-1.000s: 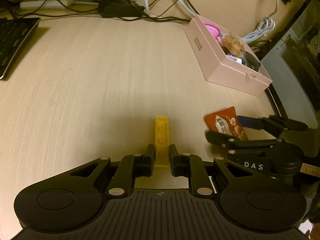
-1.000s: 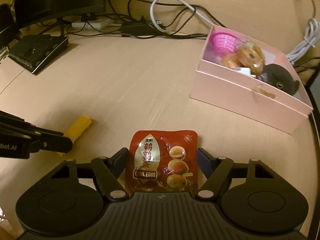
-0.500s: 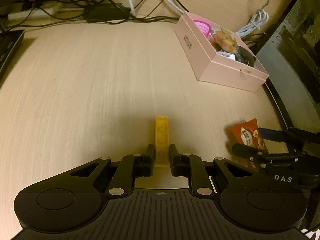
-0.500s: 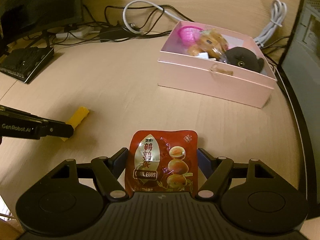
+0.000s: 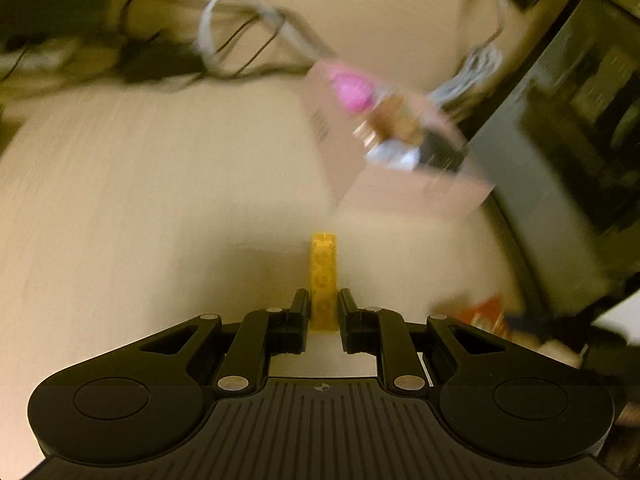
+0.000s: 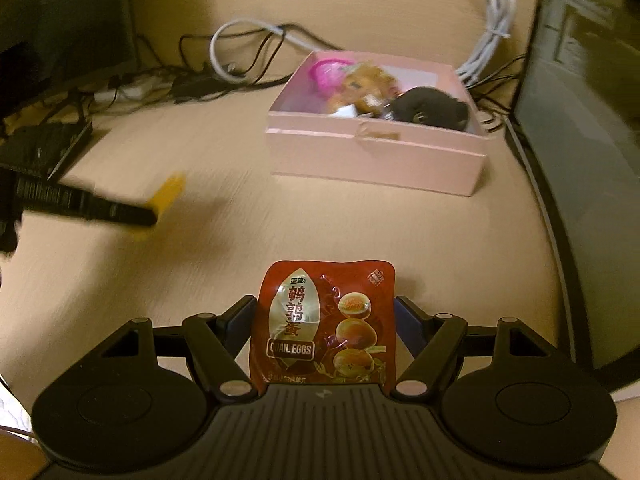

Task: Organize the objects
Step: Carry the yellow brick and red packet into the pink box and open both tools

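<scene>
My left gripper (image 5: 323, 300) is shut on a long yellow toy brick (image 5: 324, 268), which sticks out forward above the wooden desk. In the right wrist view that brick (image 6: 168, 192) shows blurred at the left, at the tip of the left gripper's black fingers (image 6: 120, 213). My right gripper (image 6: 325, 308) is shut on a red packet of quail eggs (image 6: 324, 320), held flat between its blue pads. Ahead of both stands an open pink box (image 6: 376, 156) (image 5: 400, 184) holding a pink basket (image 6: 326, 72), a brown wrapped snack (image 6: 368, 84) and a black plush toy (image 6: 432, 110).
A tangle of cables (image 6: 240, 60) and a power strip lie along the desk's back edge. A black keyboard (image 6: 44, 148) sits at the left and a dark monitor (image 6: 64, 20) behind it. A computer case (image 6: 592, 160) walls off the right side.
Both grippers have moved toward the pink box, which now looks nearer and more centred in both views. The left wrist view is blurred by motion. Both grips are unchanged.
</scene>
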A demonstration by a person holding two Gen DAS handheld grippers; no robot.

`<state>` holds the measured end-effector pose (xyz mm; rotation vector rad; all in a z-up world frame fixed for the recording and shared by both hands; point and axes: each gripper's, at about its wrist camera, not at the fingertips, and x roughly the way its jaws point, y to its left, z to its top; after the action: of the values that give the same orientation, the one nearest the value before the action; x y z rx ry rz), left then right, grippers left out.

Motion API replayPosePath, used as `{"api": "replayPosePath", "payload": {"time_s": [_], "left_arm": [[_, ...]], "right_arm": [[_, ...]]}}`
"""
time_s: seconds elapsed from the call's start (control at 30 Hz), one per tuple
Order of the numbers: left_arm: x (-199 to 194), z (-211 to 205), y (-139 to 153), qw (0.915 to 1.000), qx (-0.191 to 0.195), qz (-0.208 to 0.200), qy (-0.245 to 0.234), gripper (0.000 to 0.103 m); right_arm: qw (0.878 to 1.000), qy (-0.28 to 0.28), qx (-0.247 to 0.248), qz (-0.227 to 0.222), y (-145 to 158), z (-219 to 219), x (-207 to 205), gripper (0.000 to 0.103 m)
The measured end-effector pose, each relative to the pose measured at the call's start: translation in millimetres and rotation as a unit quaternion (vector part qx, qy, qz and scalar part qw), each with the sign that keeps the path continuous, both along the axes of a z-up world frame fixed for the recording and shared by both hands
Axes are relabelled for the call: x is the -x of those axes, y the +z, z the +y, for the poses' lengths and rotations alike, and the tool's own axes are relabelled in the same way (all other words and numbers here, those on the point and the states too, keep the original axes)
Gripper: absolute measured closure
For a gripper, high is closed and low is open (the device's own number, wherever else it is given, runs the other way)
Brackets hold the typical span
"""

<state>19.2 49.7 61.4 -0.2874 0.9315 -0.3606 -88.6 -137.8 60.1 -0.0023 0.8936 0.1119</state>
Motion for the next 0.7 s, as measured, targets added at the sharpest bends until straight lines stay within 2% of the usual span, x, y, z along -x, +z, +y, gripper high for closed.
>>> {"api": "replayPosePath", "payload": {"time_s": [0.23, 0.3, 0.37, 0.43, 0.5, 0.6, 0.7], "left_arm": [[-75.9, -66.5, 52.6, 0.9956, 0.016, -0.078, -0.05, 0.085], [-104.4, -87.1, 56.8, 0.9937, 0.039, -0.093, -0.047, 0.085], [-133.2, -109.0, 52.5, 0.9931, 0.056, -0.092, -0.045, 0.084], [-150.4, -125.8, 46.7, 0.9946, 0.038, -0.091, -0.033, 0.083], [-155.4, -132.1, 45.6, 0.9949, 0.022, -0.096, -0.018, 0.083], [-143.3, -119.2, 48.2, 0.9938, 0.038, -0.105, -0.003, 0.083], [-118.3, -94.2, 46.2, 0.9935, 0.033, -0.109, 0.003, 0.083]], "right_arm": [[0.999, -0.03, -0.016, -0.028, 13.3, -24.6, 4.7, 0.029], [0.999, -0.039, -0.016, -0.034, 14.4, -30.0, 6.7, 0.029], [0.998, -0.044, -0.016, -0.035, 14.0, -34.0, 8.7, 0.029], [0.998, -0.046, -0.014, -0.034, 13.0, -37.9, 9.8, 0.029], [0.998, -0.048, -0.011, -0.035, 13.4, -42.6, 11.2, 0.029], [0.998, -0.054, -0.019, -0.038, 15.3, -53.3, 9.9, 0.029], [0.997, -0.06, -0.042, -0.036, 20.1, -65.7, -3.5, 0.029]]}}
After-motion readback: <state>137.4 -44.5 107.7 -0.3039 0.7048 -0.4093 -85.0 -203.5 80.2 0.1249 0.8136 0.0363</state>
